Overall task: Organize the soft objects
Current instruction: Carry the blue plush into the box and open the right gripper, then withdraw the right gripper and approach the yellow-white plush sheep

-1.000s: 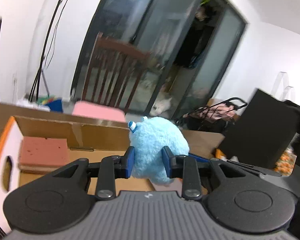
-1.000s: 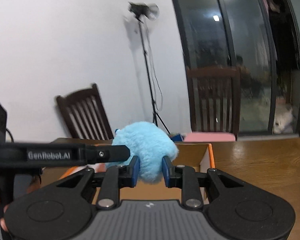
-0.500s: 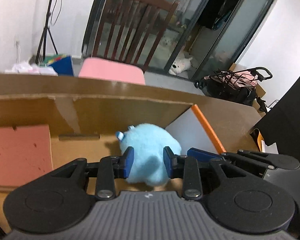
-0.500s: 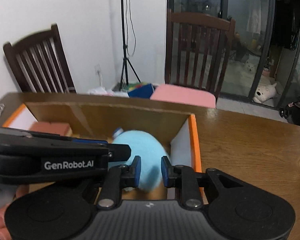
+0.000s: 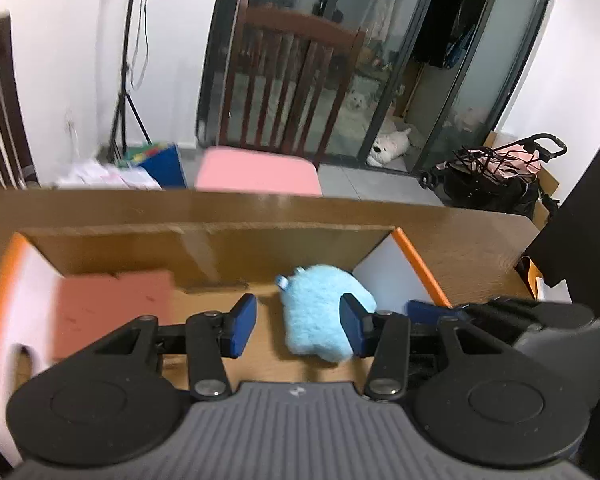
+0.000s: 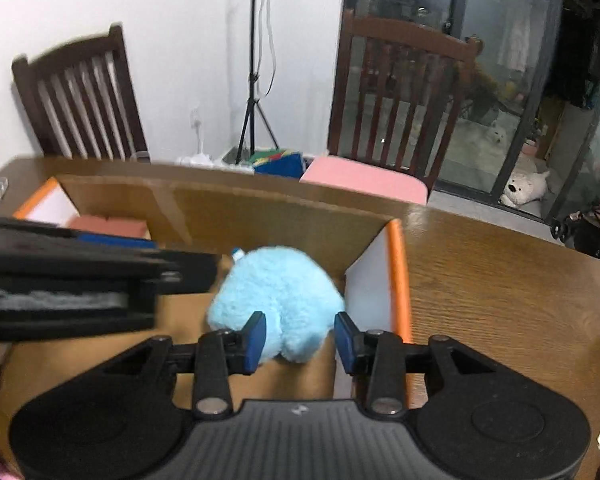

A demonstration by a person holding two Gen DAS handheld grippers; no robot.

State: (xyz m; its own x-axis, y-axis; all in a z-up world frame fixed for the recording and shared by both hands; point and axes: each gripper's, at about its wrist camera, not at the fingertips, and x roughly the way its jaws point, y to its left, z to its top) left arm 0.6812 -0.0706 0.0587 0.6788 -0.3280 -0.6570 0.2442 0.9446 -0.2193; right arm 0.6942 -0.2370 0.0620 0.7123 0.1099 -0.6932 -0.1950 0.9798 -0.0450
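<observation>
A fluffy light-blue plush toy lies on the floor of an open cardboard box with orange rims, near its right wall. It also shows in the right wrist view. My left gripper is open above the box, its right pad beside the toy. My right gripper is open with its pads on either side of the toy's near end. A salmon-pink sponge block lies in the box's left part.
The box sits on a brown wooden table. Two dark wooden chairs stand behind it, one with a pink cushion. A black bag stands at the table's right. The left gripper's body crosses the right wrist view.
Both grippers lowered the blue toy into the box, then opened. The toy now lies free on the box floor.
</observation>
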